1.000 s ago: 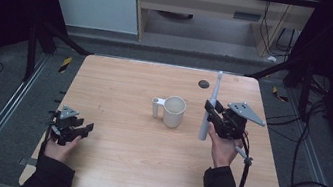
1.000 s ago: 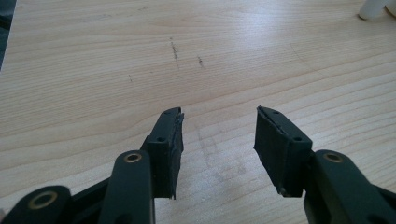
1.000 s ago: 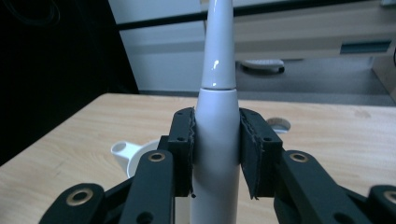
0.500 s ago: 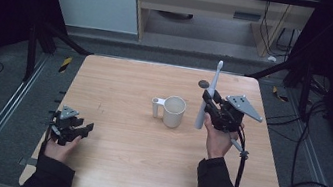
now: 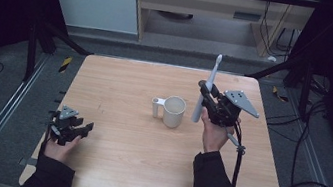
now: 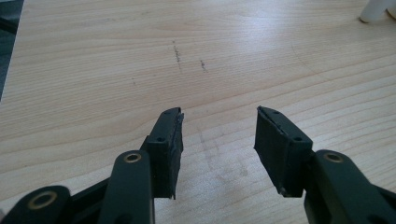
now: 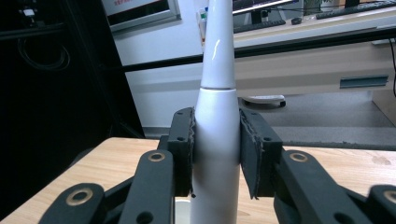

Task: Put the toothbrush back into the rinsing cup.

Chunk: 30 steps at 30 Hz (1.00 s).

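One wooden table (image 5: pixel 119 157), bare but for white mug (image 5: pixel 174 111) near centre. Right gripper (image 5: pixel 207 99) clamped on white electric toothbrush (image 5: pixel 205 90), long axis near upright, base hanging just right of mug rim, head up. Left gripper (image 5: pixel 79 128) spread wide, empty, well apart at near-left edge.

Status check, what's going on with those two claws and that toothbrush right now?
Right gripper shut on toothbrush, upright, beside the mug. Left gripper open, empty, low over table. Nothing between toothbrush and mug.
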Motion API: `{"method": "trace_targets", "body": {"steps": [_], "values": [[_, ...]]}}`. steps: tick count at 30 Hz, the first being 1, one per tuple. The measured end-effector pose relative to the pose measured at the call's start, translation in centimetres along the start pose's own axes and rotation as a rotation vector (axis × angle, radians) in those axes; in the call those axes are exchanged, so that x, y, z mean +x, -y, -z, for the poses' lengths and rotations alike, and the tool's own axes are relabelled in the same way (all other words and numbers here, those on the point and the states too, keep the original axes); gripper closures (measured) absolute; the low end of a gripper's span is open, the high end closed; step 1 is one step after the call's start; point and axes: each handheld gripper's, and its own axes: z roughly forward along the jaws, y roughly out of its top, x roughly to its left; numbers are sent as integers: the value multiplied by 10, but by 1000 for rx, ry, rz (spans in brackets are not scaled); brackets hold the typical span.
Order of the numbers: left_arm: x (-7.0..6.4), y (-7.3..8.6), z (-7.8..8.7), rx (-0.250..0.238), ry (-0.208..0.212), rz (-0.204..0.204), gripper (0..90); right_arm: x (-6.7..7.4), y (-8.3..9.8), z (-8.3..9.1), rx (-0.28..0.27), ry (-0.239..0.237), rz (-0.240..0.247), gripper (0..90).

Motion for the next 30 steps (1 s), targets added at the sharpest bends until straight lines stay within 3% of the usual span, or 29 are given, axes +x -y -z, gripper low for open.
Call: {"method": "trace_targets", "body": {"steps": [30], "values": [[0,0,0,-6,-2,2,502,12,-11,-24,-75,17,-1,676]]}}
